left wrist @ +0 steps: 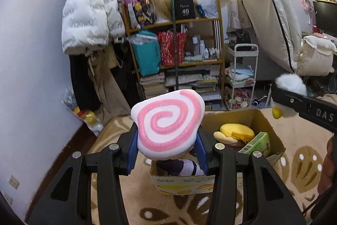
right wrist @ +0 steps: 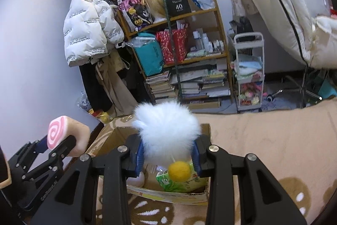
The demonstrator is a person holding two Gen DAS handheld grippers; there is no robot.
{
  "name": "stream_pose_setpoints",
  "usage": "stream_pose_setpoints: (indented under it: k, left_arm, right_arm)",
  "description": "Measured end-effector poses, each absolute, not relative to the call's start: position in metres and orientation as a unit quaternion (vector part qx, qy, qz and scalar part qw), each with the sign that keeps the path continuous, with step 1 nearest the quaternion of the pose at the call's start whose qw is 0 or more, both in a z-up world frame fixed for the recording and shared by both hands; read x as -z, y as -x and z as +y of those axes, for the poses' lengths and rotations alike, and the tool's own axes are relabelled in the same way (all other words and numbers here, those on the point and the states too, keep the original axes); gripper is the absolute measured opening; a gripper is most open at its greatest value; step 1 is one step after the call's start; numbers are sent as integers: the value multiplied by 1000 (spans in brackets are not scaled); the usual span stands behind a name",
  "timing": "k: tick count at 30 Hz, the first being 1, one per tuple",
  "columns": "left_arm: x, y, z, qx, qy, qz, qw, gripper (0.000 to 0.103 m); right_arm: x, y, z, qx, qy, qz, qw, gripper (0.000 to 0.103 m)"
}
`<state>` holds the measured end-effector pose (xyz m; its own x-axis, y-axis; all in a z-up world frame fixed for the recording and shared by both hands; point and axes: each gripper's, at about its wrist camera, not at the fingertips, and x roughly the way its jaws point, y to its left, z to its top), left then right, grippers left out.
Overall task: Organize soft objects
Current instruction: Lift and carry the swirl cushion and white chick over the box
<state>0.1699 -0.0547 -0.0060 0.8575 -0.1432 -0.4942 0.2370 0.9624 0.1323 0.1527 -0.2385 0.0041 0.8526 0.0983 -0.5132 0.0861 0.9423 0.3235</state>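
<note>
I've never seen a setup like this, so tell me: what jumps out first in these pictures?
The pink-and-white swirl cushion stands out most, pinched in the left tongs above an open cardboard box on the patterned rug. Next is the fluffy white toy with a dangling yellow ball, clamped in the right tongs over the same box. Behind, a crowded wooden shelf stands against the wall.

Pink-spiral cushion [left wrist: 168, 123] and white fluffy toy [right wrist: 166, 132] aloft over open cardboard box [left wrist: 271, 125].

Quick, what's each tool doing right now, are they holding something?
Left tool: closed on the pink-swirl plush.
Right tool: closed on the white fluffy toy.
</note>
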Motion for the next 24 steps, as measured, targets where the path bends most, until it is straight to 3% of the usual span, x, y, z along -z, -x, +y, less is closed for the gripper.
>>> stream_pose_setpoints:
  k: [20,24]
  left_arm:
    - [66,-205,-65,137,-107,312,934,59]
    - [68,-204,-63,132,-111,319,932,61]
  right_arm:
    - [43,-182,-231,-30,-202,326,923,41]
    - [47,-181,-232,-35,-206,337,918,48]
